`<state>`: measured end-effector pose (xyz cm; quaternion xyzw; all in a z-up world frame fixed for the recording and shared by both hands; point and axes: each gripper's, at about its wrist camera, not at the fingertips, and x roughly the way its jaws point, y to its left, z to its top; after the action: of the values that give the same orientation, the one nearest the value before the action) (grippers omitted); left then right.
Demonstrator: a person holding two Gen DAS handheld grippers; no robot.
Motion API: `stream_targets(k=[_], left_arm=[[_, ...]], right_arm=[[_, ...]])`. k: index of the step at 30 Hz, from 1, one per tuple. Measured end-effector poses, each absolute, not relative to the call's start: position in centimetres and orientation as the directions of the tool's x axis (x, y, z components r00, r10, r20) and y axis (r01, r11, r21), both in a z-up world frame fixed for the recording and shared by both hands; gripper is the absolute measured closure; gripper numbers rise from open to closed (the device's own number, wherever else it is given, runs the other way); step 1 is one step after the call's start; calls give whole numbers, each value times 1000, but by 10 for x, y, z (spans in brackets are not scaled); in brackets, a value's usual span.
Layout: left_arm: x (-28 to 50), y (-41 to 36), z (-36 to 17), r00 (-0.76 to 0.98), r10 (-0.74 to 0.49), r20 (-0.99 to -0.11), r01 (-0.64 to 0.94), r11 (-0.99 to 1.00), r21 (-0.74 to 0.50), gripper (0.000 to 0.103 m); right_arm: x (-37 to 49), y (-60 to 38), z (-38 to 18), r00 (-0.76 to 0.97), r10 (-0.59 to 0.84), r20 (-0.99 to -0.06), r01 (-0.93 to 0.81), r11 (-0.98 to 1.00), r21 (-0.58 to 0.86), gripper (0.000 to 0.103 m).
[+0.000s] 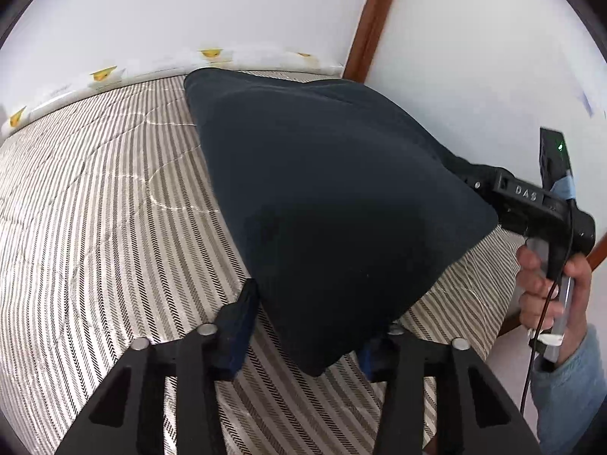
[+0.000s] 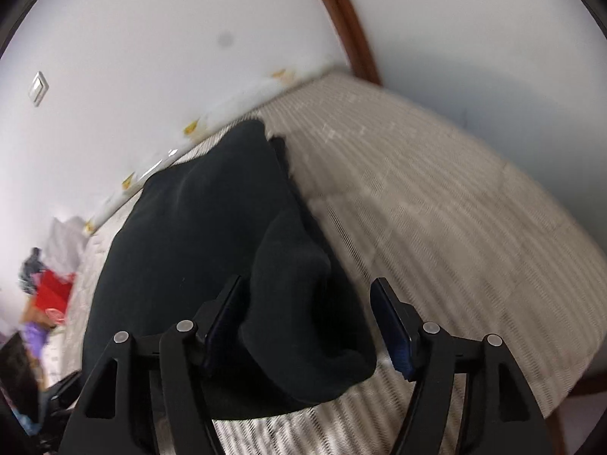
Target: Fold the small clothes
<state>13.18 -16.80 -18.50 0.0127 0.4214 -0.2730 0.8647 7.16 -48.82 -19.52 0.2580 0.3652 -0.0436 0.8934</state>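
Dark cloth (image 1: 326, 189) near bed (image 1: 95, 208) far edge, mid-fold. Left gripper (image 1: 311, 326) jaws apart around near corner, right gripper (image 2: 311, 322) jaws apart, releasing fold.

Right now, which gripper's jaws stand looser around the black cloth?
The right gripper: its jaws stand wide, one clear of the black cloth; the left gripper sits close around a corner.

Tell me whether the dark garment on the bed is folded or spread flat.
Folded: the dark garment lies doubled, one layer edge showing under another at its far side on the striped bedcover.
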Motion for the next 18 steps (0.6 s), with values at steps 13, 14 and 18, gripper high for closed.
stream_targets(k=[13,14,18], left_arm=[[150,-102,-170,576,-457,-678,410,879,-244,82],[154,-90,-169,587,-445,-677,389,888,-246,82],[165,-42,-165,618,-393,-681,316,917,-242,82]], right_arm=[[128,-439,-182,742,197,-641,138,891,433,80],[135,-430,-181,739,205,-642,126,893,431,80],[167,-388,-177,719,260,-644,63,899,433,80]])
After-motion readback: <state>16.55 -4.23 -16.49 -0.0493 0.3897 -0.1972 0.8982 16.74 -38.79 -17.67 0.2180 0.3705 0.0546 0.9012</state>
